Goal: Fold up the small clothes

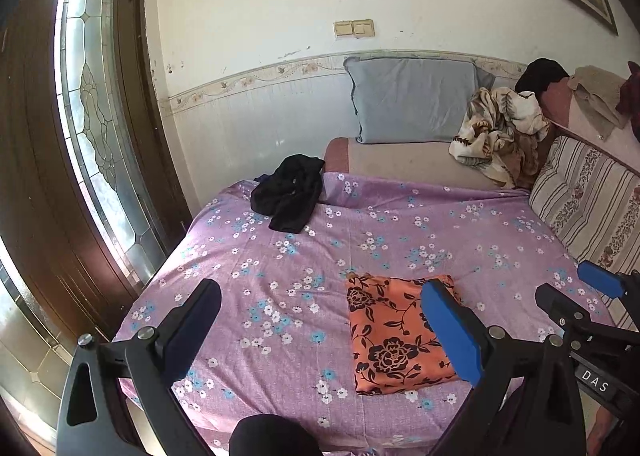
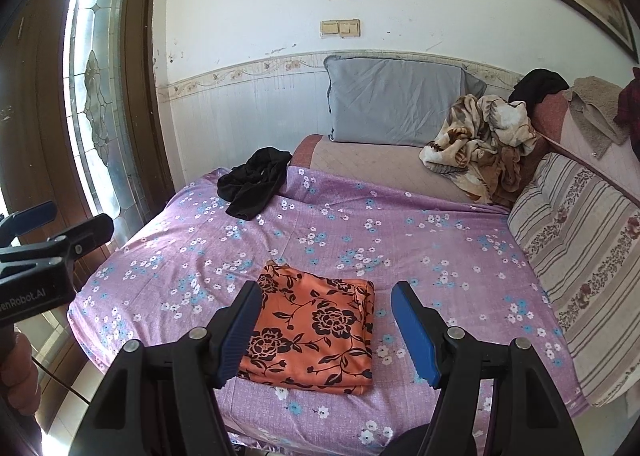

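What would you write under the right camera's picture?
Open right gripper hovering over a folded orange flowered cloth on the purple bedsheet.

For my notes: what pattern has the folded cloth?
Orange with black flowers and vines; the folded cloth shows best in the right wrist view.

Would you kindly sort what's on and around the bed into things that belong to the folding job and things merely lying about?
Job:
- folded orange floral cloth
- crumpled black garment
- left claw, open
- right claw, open

Lying about:
- grey pillow
- crumpled patterned blanket
- striped cushion
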A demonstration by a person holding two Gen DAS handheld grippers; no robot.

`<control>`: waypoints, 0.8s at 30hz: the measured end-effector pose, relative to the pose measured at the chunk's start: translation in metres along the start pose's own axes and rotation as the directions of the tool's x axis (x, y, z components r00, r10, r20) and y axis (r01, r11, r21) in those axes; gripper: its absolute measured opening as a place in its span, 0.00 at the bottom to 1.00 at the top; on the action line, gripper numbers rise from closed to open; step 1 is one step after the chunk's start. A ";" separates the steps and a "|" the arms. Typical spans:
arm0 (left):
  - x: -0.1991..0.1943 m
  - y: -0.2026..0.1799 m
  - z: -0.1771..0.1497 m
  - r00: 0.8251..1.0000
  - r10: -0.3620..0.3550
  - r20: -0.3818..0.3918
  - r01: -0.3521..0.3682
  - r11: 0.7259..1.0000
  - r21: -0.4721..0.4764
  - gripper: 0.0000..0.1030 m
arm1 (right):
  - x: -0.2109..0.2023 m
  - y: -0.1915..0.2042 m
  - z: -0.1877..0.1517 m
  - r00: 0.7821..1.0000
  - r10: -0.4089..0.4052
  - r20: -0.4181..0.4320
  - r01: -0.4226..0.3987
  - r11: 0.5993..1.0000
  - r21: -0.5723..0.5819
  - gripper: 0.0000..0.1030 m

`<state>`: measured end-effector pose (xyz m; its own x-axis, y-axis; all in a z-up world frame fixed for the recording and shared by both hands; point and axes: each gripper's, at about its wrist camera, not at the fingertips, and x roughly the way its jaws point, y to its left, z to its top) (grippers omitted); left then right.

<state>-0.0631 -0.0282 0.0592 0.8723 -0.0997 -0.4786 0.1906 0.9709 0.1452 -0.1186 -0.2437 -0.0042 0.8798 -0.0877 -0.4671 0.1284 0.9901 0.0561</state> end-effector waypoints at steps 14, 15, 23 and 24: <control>0.046 0.006 0.001 0.996 -0.054 -0.068 0.053 0.998 -0.019 0.97 | 0.049 0.010 0.008 0.998 0.020 -0.060 -0.018 0.999 0.037 0.69; 0.049 0.005 0.001 0.996 -0.059 -0.068 0.058 0.998 -0.017 0.97 | 0.052 0.010 0.009 0.998 0.018 -0.065 -0.015 0.999 0.039 0.69; 0.066 0.007 0.004 0.994 -0.082 -0.077 0.080 0.996 -0.028 0.97 | 0.070 0.012 0.014 0.996 0.004 -0.085 -0.001 0.999 0.041 0.69; 0.067 0.008 0.004 0.994 -0.083 -0.076 0.081 0.996 -0.029 0.97 | 0.072 0.013 0.015 0.996 0.001 -0.086 0.002 0.999 0.038 0.69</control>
<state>-0.0009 -0.0281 0.0321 0.8165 -0.1632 -0.5538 0.2478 0.9654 0.0808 -0.0471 -0.2384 -0.0240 0.8373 -0.0766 -0.5413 0.1473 0.9851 0.0884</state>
